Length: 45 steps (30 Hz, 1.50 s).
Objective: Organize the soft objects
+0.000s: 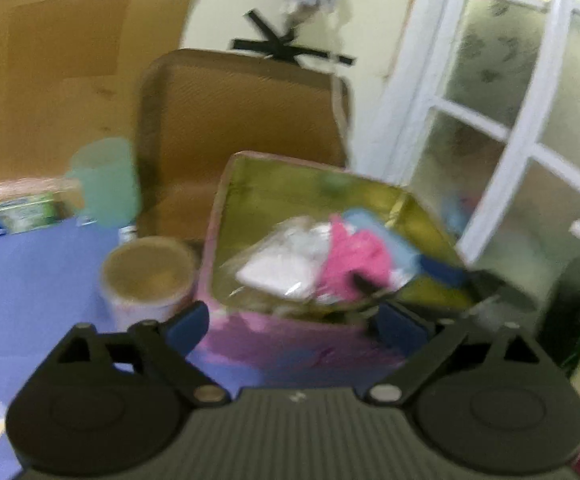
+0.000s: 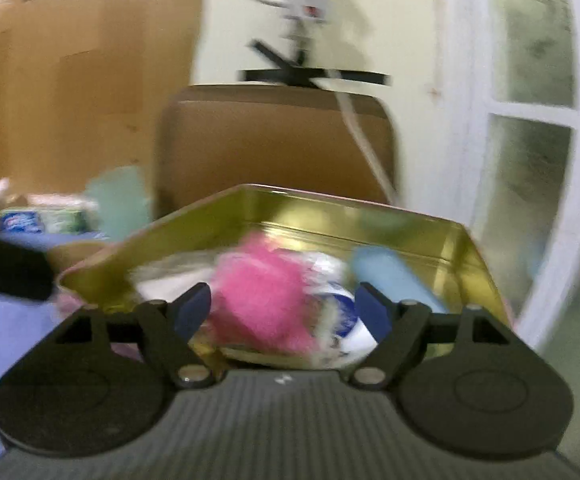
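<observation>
Jaws spread wide and empty on both your left gripper (image 1: 293,326) and right gripper (image 2: 284,310). The pink fluffy item (image 2: 262,300) lies inside the gold-lined tin (image 2: 369,216) with a white packet (image 1: 282,264) and blue piece (image 2: 389,276), 3 blurred things together.

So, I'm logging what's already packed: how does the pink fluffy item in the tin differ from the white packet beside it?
The pink fluffy item is bright pink and fuzzy; the white packet is pale, smooth and looks wrapped in clear plastic. The pink item sits bunched and lumpy, while the white packet lies flatter. In the left wrist view the pink item is to the right and the packet to the left. Both lie inside the gold-lined tin, touching each other.
</observation>
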{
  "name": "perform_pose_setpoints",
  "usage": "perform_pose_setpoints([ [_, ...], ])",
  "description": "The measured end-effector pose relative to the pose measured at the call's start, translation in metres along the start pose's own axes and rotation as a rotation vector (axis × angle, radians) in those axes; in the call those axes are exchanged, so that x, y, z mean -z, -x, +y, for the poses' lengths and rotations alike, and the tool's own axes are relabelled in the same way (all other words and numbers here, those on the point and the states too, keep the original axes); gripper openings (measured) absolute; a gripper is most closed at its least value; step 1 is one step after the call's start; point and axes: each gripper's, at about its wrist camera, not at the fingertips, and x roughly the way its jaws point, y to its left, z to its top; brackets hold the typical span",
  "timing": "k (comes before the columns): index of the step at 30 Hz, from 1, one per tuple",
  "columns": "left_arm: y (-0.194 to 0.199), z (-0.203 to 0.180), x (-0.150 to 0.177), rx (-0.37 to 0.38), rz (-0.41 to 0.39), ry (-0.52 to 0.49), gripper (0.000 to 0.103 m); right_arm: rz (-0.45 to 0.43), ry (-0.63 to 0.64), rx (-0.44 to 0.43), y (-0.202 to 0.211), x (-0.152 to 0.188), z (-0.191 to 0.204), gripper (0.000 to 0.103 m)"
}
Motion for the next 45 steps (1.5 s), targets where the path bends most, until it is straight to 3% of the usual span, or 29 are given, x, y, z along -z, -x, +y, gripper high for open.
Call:
perform_pose_setpoints([
  [5,0.016,0.016,0.014,-0.144,0.003,-0.013,0.099,-0.102,-0.092,0.023,0.027,0.004,-0.005,0.077],
  [7,0.023,0.023,0.019,-0.171,0.005,-0.004,0.099,-0.128,-0.065,0.000,0.031,0.002,0.003,0.053],
  [8,0.026,0.025,0.020,-0.181,0.004,0.000,0.099,-0.123,-0.049,-0.022,0.030,0.000,0.006,0.046],
  [10,0.032,0.029,0.025,-0.193,0.005,0.009,0.099,-0.081,-0.036,-0.096,0.023,-0.004,0.014,0.023],
  [12,0.039,0.033,0.028,-0.200,0.003,0.017,0.100,-0.033,-0.039,-0.159,0.016,-0.006,0.023,0.021],
  [15,0.046,0.036,0.034,-0.215,0.011,0.021,0.100,0.097,-0.006,-0.124,-0.011,-0.005,0.022,0.018],
  [18,0.053,0.041,0.039,-0.254,0.016,0.019,0.100,0.088,0.007,0.122,-0.023,-0.007,0.000,0.025],
  [19,0.055,0.043,0.040,-0.262,0.016,0.021,0.101,0.090,-0.031,0.129,-0.021,-0.007,-0.010,0.025],
  [22,0.057,0.049,0.044,-0.273,0.023,0.037,0.102,0.053,-0.174,0.054,0.001,-0.008,-0.032,0.026],
  [26,0.058,0.049,0.048,-0.277,0.033,0.037,0.102,-0.044,-0.143,0.017,0.038,-0.008,-0.017,0.035],
  [31,0.069,0.041,0.053,-0.291,0.012,0.000,0.103,-0.106,-0.217,-0.066,0.068,-0.007,-0.003,0.047],
  [35,0.080,0.037,0.055,-0.304,-0.004,-0.020,0.103,-0.121,-0.244,-0.106,0.085,-0.008,0.010,0.047],
  [39,0.089,0.037,0.058,-0.311,-0.017,-0.017,0.103,-0.136,-0.264,-0.130,0.102,-0.011,0.018,0.065],
  [45,0.100,0.038,0.067,-0.311,-0.009,-0.028,0.103,-0.152,-0.315,-0.157,0.126,-0.016,0.024,0.082],
])
